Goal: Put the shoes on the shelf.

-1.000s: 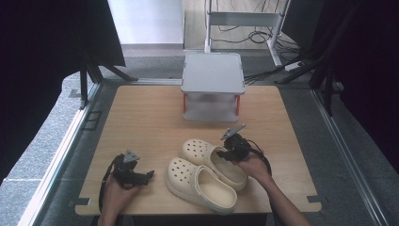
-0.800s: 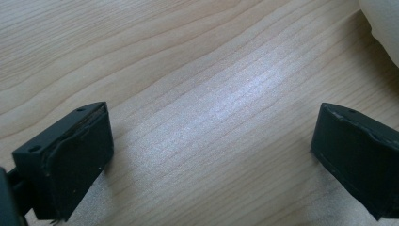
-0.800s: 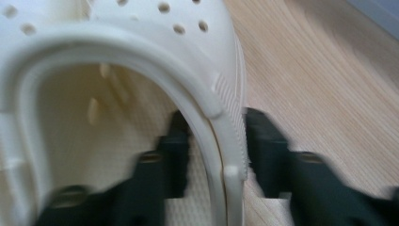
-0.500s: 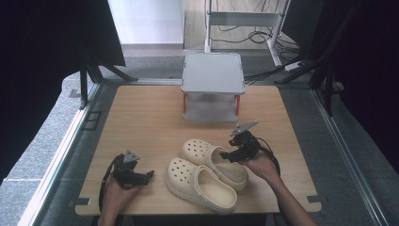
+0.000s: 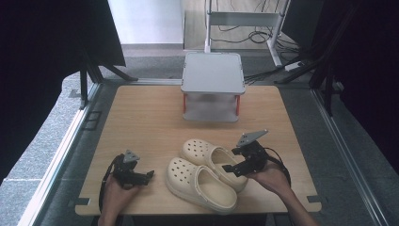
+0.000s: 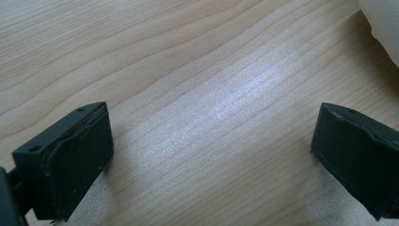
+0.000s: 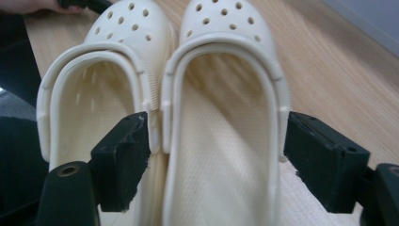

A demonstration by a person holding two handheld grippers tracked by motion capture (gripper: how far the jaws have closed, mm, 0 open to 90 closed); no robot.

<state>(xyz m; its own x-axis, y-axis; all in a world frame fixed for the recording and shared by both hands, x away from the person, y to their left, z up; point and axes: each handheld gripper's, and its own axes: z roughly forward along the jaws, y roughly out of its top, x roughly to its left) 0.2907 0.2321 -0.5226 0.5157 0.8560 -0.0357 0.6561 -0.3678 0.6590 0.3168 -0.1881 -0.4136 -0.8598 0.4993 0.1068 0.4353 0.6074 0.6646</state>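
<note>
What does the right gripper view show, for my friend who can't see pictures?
Two cream clogs lie side by side on a wooden table, heels toward the camera. The right tool is open, its black jaws on either side of the heel of the clog on the right. A hand shows at the top left corner.

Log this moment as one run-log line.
left gripper: open, over bare table | right gripper: open, jaws straddling far clog heel | near clog: alongside | rack: empty
</note>
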